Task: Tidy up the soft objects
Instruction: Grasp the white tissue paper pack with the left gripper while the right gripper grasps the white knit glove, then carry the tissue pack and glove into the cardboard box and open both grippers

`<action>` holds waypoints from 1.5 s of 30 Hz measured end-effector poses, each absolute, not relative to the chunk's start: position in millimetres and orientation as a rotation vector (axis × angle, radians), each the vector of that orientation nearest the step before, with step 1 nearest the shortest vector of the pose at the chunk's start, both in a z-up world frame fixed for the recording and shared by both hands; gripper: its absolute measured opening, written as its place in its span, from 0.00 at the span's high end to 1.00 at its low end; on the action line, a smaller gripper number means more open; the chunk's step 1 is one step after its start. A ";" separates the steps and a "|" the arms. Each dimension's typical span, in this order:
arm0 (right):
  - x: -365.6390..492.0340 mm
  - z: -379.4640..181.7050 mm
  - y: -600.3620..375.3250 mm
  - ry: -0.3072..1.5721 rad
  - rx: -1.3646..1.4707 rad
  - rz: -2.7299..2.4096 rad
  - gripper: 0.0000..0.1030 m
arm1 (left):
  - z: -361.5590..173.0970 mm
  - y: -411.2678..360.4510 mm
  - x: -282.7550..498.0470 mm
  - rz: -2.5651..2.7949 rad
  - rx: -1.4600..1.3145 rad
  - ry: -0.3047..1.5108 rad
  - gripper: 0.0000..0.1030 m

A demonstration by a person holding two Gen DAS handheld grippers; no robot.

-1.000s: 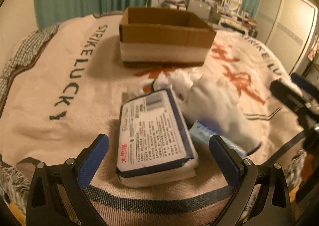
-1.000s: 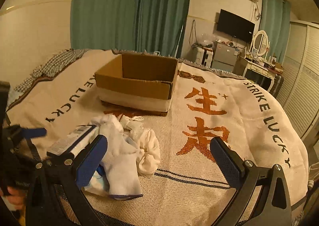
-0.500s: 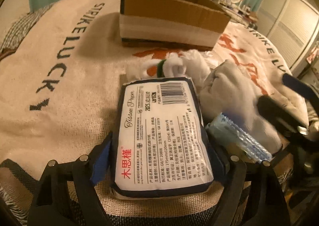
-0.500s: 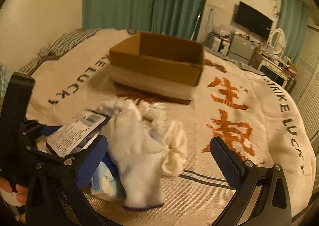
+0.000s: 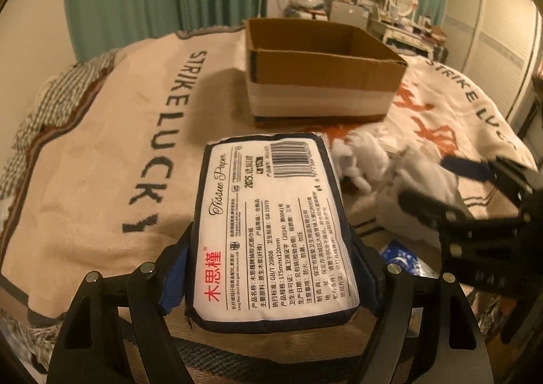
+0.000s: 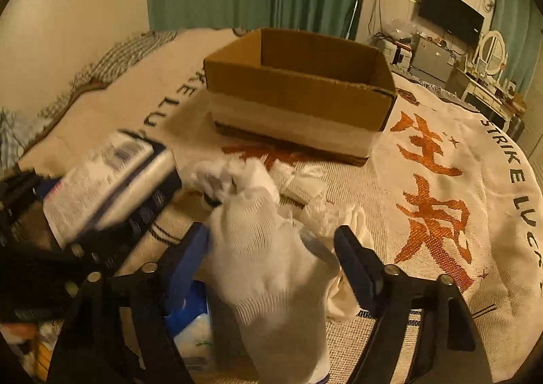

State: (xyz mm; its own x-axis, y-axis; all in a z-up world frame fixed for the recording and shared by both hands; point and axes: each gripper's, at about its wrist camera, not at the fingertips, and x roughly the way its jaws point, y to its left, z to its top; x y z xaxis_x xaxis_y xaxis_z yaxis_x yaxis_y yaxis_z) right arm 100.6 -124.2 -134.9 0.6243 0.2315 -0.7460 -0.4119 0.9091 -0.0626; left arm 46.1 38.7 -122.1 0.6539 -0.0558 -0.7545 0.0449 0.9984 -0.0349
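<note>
Two grippers work over the blanket-covered bed point(image 6: 441, 106). Clamped between the left gripper point(image 5: 275, 268)'s fingers is the tissue pack point(image 5: 275, 224), label up, lifted and aimed at the cardboard box point(image 5: 319, 78). Straddling a white sock point(image 6: 271, 268), the right gripper point(image 6: 271, 248) shows its left pad touching the fabric, the right pad apart. Only the right wrist view shows a blue packet point(image 6: 190, 319) beneath.

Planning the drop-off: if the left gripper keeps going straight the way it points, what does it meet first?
Probably the cardboard box: the left gripper, shut on the tissue pack, points at its near wall, only blanket between. Depth is uncertain.
</note>
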 end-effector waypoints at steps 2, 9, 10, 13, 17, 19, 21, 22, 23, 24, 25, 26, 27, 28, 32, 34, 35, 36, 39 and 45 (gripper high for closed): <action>94.8 -137.0 -121.5 0.819 -0.251 0.381 0.27 | -120.3 42.5 45.8 -0.050 -0.024 0.852 0.24; 89.3 -159.0 -111.8 0.830 -0.388 0.349 0.34 | -114.8 47.4 43.4 -0.034 -0.034 0.848 0.24; 88.7 -156.8 -113.7 0.824 -0.384 0.347 0.37 | -113.3 47.8 43.0 -0.035 -0.037 0.844 0.24; 86.0 -142.0 -121.4 0.818 -0.351 0.376 0.47 | -104.6 46.1 42.2 -0.033 -0.032 0.827 0.24; 83.5 -97.4 -139.6 0.791 -0.210 0.473 0.47 | -84.5 37.9 46.3 -0.054 -0.019 0.772 0.24; 85.4 -74.1 -147.5 0.746 -0.186 0.468 0.47 | -75.8 34.1 51.3 -0.074 -0.025 0.757 0.24; 90.6 -48.4 -155.8 0.705 -0.159 0.477 0.47 | -63.5 29.3 61.7 -0.100 -0.033 0.736 0.24; 94.5 -39.0 -158.7 0.692 -0.145 0.485 0.47 | -59.9 28.2 64.7 -0.104 -0.031 0.728 0.24; 101.0 -25.7 -163.2 0.672 -0.123 0.498 0.47 | -54.1 25.6 70.3 -0.107 -0.028 0.715 0.24; 106.5 -17.1 -166.0 0.659 -0.108 0.504 0.47 | -47.1 23.0 79.3 -0.111 -0.024 0.701 0.24; 113.7 -8.1 -168.5 0.648 -0.091 0.514 0.47 | -42.3 21.7 86.3 -0.116 -0.023 0.693 0.24; 121.9 0.1 -170.2 0.644 -0.071 0.527 0.47 | -36.6 20.2 95.1 -0.120 -0.022 0.683 0.24; 134.0 8.9 -172.8 0.639 -0.039 0.543 0.47 | -29.9 18.2 106.3 -0.124 -0.017 0.669 0.24; 144.3 14.5 -174.6 0.636 -0.018 0.555 0.47 | -25.5 18.3 113.6 -0.123 -0.010 0.656 0.24; 199.7 31.8 -171.9 0.622 0.014 0.547 0.47 | -6.3 19.0 161.3 -0.111 0.017 0.611 0.24; 226.0 34.3 -167.5 0.625 0.028 0.543 0.47 | -3.7 18.9 181.6 -0.111 0.021 0.610 0.24; 239.3 33.9 -164.9 0.626 0.031 0.537 0.47 | -4.4 18.4 198.0 -0.108 0.032 0.609 0.24; 250.0 33.0 -162.6 0.626 0.032 0.531 0.47 | -6.2 17.1 207.4 -0.102 0.043 0.612 0.24; 284.7 26.7 -150.3 0.629 0.014 0.493 0.47 | -19.9 14.4 242.1 -0.077 0.062 0.642 0.24; 338.5 -6.1 -133.8 0.677 0.003 0.480 0.47 | -55.3 9.8 281.7 -0.086 0.051 0.694 0.24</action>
State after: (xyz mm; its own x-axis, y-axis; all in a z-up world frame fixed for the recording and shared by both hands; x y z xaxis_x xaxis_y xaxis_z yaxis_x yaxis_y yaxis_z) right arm 338.6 -133.8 -6.1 0.6747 0.4275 -0.6017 -0.4259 0.8913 0.1557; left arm 281.7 9.8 -55.3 0.7654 -0.0623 -0.6406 0.0962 0.9952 0.0182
